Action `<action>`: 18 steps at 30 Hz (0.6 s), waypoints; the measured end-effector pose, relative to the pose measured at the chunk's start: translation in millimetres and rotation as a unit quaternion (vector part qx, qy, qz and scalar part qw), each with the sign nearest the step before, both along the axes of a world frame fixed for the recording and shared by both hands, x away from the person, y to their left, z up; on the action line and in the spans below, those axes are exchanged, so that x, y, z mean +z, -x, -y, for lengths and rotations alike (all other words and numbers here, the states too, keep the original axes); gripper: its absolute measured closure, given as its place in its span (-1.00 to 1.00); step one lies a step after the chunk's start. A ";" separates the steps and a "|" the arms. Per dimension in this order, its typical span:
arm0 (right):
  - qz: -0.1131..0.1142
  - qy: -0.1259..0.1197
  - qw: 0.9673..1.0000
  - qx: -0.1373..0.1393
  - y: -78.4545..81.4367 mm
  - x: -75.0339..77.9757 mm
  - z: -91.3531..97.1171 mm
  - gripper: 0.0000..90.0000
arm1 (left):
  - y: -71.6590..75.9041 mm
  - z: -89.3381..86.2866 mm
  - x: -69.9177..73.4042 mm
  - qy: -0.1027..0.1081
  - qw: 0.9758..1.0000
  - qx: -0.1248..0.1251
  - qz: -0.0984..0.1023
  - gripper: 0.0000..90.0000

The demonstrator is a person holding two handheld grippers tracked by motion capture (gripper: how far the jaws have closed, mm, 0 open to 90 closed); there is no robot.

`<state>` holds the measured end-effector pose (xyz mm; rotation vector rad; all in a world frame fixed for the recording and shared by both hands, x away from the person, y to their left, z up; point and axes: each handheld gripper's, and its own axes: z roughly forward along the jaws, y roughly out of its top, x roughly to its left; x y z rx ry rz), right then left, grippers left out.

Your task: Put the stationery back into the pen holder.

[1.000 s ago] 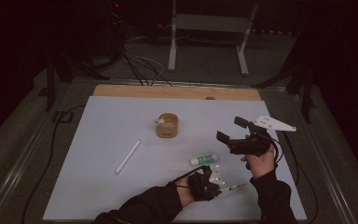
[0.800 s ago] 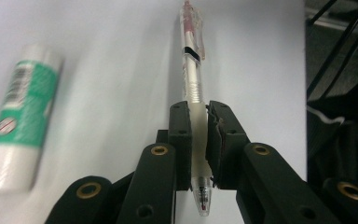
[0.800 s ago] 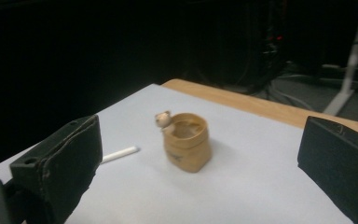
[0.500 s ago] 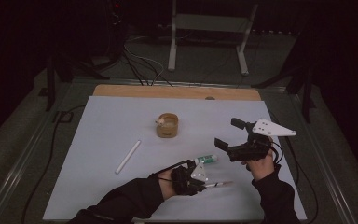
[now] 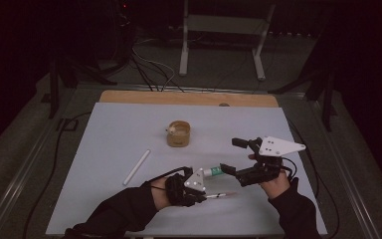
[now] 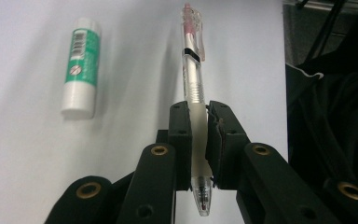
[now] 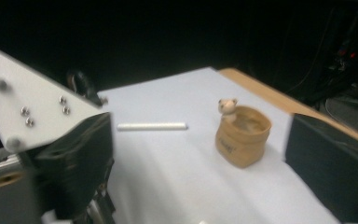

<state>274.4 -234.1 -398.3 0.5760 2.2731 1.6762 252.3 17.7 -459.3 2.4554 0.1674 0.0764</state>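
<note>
We have the pen [image 6: 193, 88] clamped between the shut pads of the left gripper [image 6: 199, 140], tip toward the camera and clip end pointing away; in the high view it sits low and centre [image 5: 219, 195], just above the mat. The likely goal is the pot [image 5: 178, 133], mid-frame, so we should lift the pen clear, tilt it upright over the pot's mouth and only then let go, since a slanted release could tip the pot or skid the pen across the mat. The right gripper [image 5: 231, 155], at centre right, stands wide with nothing between its jaws, which have just been closing a little; we should keep it out of the left's path. The glue stick [image 5: 212, 171] lies between the two grippers, the white stick [image 5: 137, 167] left of centre.

The mat [image 5: 109, 129] is pale and plain, on a table with a wooden edge [image 5: 189, 98] at the top. The room is dark, with cables [image 5: 149, 69] and a metal stand [image 5: 221, 30] in the upper middle.
</note>
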 end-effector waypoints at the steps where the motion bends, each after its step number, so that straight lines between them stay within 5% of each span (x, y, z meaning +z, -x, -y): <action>1: -0.002 0.008 1.000 0.002 0.5 -0.8 -1.6 -0.71 | 0.2 -2.2 1.1 0.001 1.000 -0.002 0.001 0.81; 6: 0.004 0.036 0.999 0.000 4.5 -7.1 -9.9 -0.87 | -2.5 -13.7 7.0 -0.003 1.000 -0.007 0.001 0.81; 12: 0.010 0.065 0.997 0.029 6.0 -13.0 -19.2 -0.96 | -7.8 -24.6 9.5 -0.003 1.000 -0.003 0.000 0.81; 18: 0.035 0.128 0.990 0.041 11.2 -18.0 -32.8 -0.96 | -12.1 -30.4 11.9 -0.002 1.000 0.003 -0.002 0.81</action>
